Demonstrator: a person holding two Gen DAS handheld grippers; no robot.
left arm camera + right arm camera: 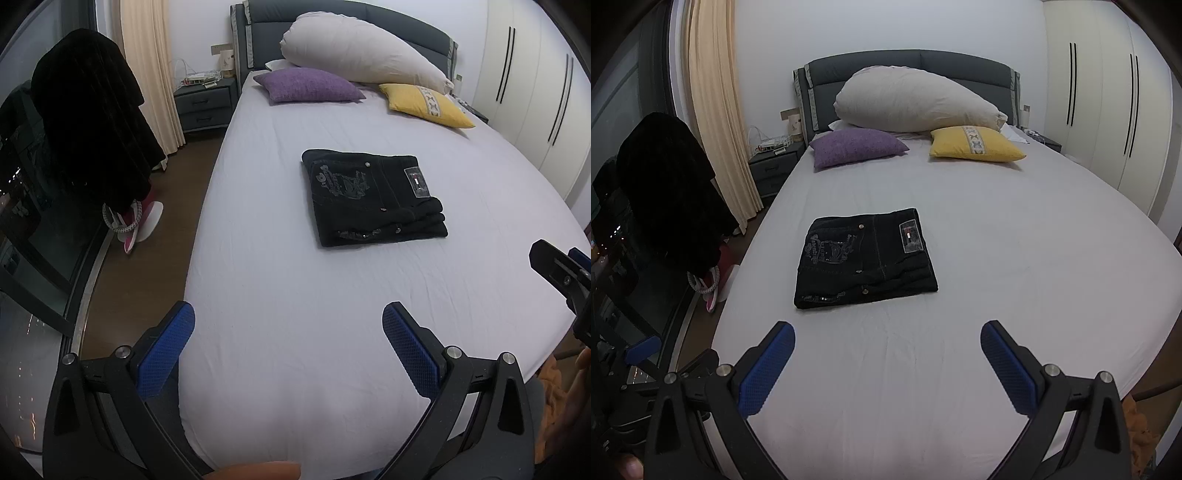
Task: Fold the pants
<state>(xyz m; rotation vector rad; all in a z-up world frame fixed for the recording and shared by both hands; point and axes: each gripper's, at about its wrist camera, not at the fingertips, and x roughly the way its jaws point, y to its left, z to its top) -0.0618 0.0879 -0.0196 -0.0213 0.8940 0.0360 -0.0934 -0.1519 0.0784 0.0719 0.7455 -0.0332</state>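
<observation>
Black jeans (866, 258) folded into a compact stack, mid-bed on the pale sheet (997, 295). Left gripper (288, 336) and right gripper (886, 345) both spread wide, holding nothing, near the foot edge, well apart from the stack. Likely finished; any brushing or tugging could undo the layers.

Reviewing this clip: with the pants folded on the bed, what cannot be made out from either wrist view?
- Black pants: inner layers hidden under the top fold, both views.
- Patch lettering: too small to read.
- Nightstand clutter: too small and distant, left view.
- Right gripper: cut off by the right edge in the left view.
- Floor beyond the bed: hidden behind the mattress.
</observation>
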